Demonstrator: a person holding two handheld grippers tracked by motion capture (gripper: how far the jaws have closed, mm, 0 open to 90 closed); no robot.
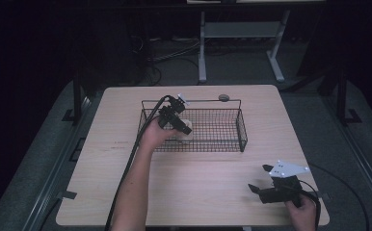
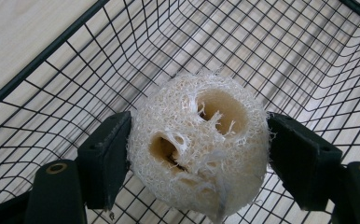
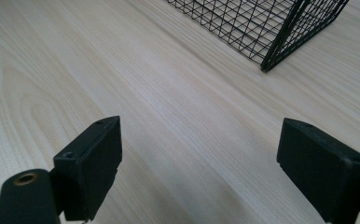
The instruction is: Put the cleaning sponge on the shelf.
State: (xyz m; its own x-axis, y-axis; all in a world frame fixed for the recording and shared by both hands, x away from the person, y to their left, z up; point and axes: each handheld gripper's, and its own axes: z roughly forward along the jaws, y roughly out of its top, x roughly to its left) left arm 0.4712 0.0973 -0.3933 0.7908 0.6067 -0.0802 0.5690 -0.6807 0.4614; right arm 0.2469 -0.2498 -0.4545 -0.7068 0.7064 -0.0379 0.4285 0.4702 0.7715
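A pale, fibrous loofah sponge (image 2: 199, 144) with two hollow holes sits between the pads of my left gripper (image 2: 199, 140), and both pads press on its sides. It hangs just above the floor of a black wire basket (image 2: 52, 46). In the high view, my left gripper (image 1: 186, 130) reaches into the left end of the basket (image 1: 242, 130), with the loofah (image 1: 186, 136) at its tip. My right gripper (image 1: 259, 178) rests low at the table's front right, open, with bare wood between its jaws (image 3: 199, 140).
A small grey round object (image 1: 223, 97) lies just behind the basket's far rim. The basket's near right corner (image 3: 280, 42) stands ahead of the right gripper. The light wooden table (image 1: 198, 192) ends close behind the right hand. Another desk's frame (image 1: 202, 48) stands beyond.
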